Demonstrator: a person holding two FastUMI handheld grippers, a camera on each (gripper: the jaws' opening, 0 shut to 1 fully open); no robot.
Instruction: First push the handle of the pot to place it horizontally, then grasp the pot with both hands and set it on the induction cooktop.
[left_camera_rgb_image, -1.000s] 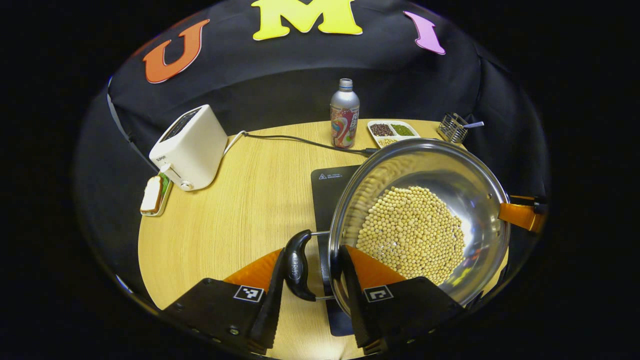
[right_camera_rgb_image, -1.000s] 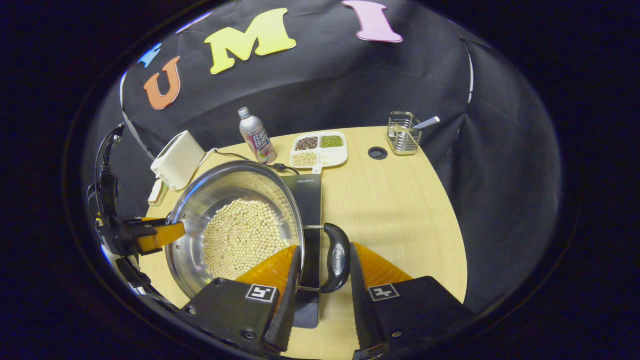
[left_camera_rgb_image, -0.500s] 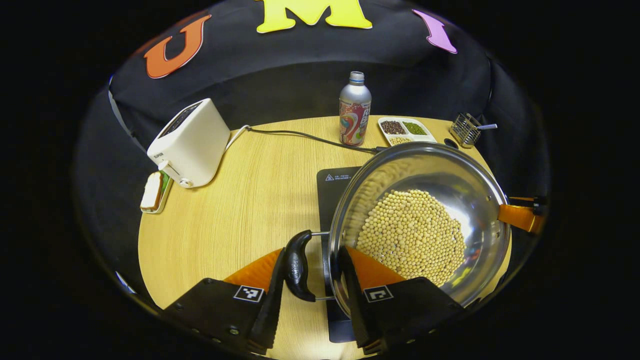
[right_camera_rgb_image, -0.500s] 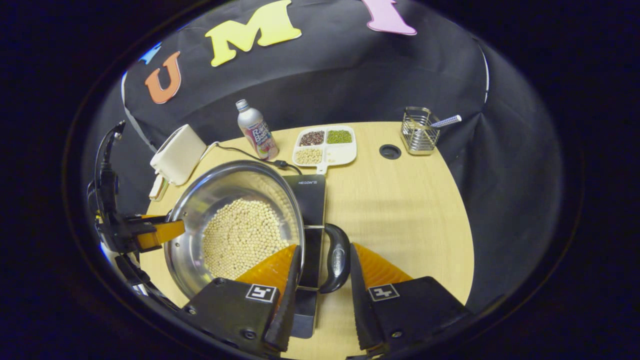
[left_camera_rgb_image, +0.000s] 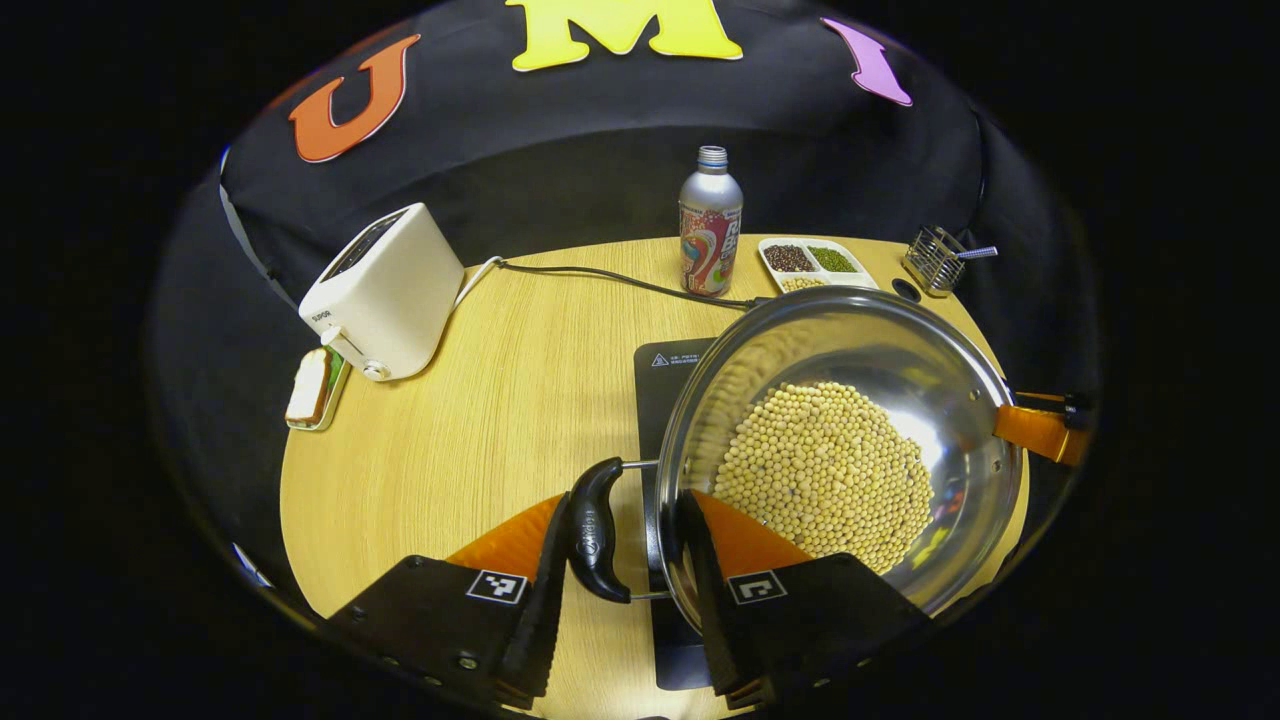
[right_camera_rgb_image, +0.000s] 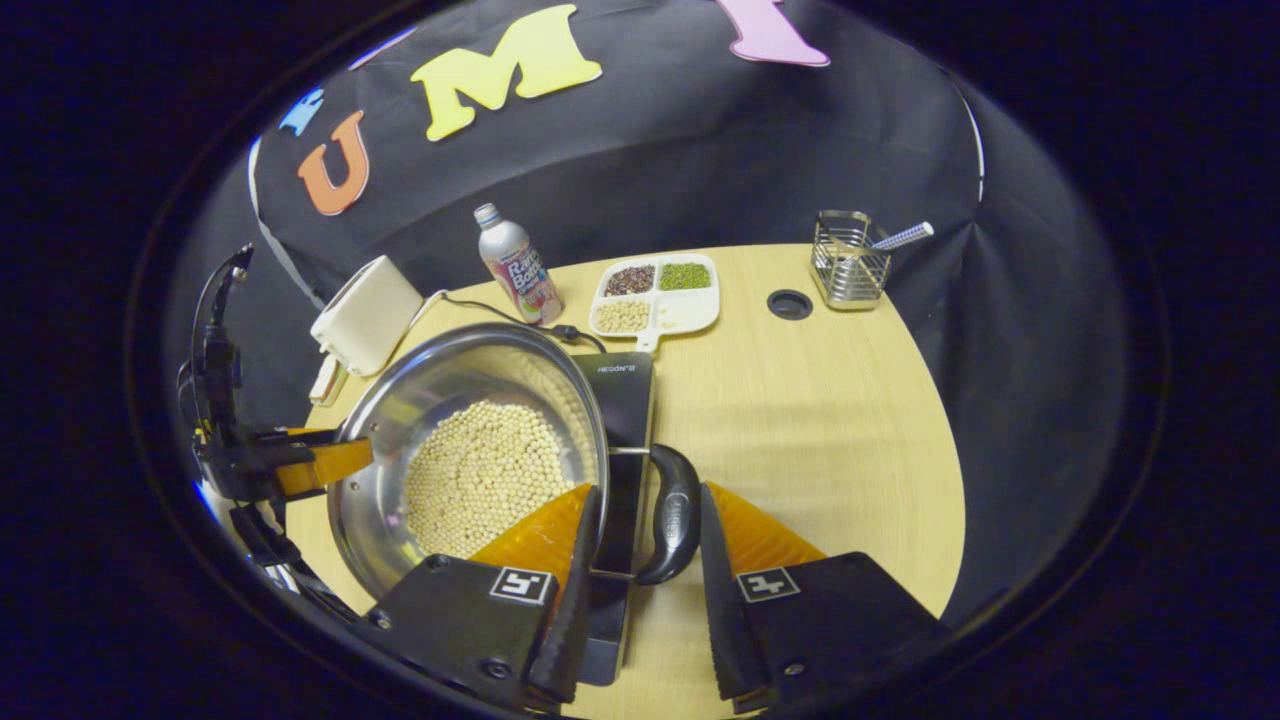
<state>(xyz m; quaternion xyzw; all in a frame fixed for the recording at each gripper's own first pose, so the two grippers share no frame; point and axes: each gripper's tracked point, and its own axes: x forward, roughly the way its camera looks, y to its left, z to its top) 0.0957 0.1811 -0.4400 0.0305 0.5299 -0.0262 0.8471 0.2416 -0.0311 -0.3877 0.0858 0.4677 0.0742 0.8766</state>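
Since a second ago the pot (left_camera_rgb_image: 840, 450) of soybeans has drifted slightly farther over the induction cooktop (left_camera_rgb_image: 665, 372). Your left gripper (left_camera_rgb_image: 620, 580) clamps its left handle (left_camera_rgb_image: 595, 528), your right gripper (right_camera_rgb_image: 640, 570) the right handle (right_camera_rgb_image: 672, 515). Cooktop lies directly below; lower level.

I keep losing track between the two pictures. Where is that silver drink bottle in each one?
Left gripper view: the bottle stands at top centre, at the table's far edge, beyond the pot.
Right gripper view: the bottle stands upper left of centre, leaning in the picture, behind the pot.
Shared landmark: the white divided tray of beans sits just right of the bottle in both.
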